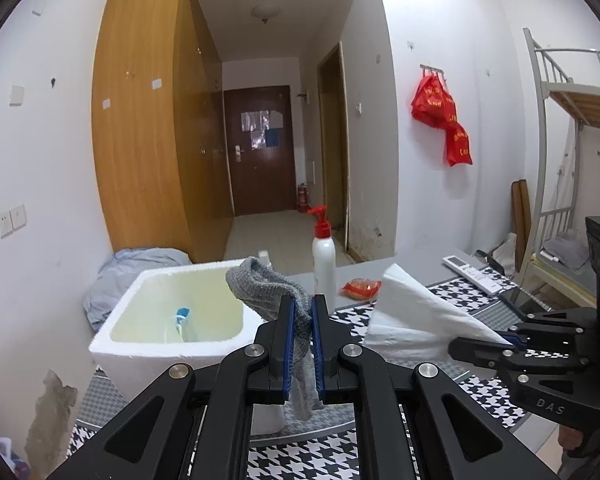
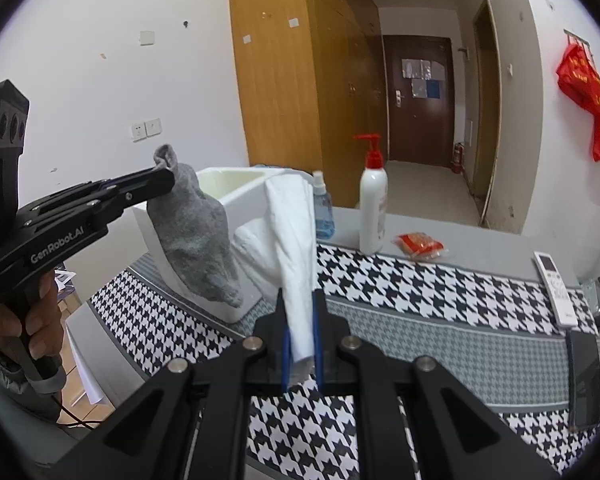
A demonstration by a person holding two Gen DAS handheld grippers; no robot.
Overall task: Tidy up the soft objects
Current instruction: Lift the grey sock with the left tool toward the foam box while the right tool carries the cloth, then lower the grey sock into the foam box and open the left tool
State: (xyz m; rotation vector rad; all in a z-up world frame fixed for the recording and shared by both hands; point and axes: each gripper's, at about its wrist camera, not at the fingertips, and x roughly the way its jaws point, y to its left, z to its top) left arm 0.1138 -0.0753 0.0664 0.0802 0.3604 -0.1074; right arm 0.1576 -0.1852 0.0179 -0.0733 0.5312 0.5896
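Left wrist view: the left gripper is clamped on a grey knitted sock, which hangs limp and crumpled above the worktop, just in front of a white foam box. The right gripper pinches a white folded towel, its far end drooping toward the box. Behind them on the houndstooth cloth stand a pump bottle, a blue spray bottle, a red packet and a remote.

White walls, a tall wooden wardrobe, a dark door down the tiled hallway.
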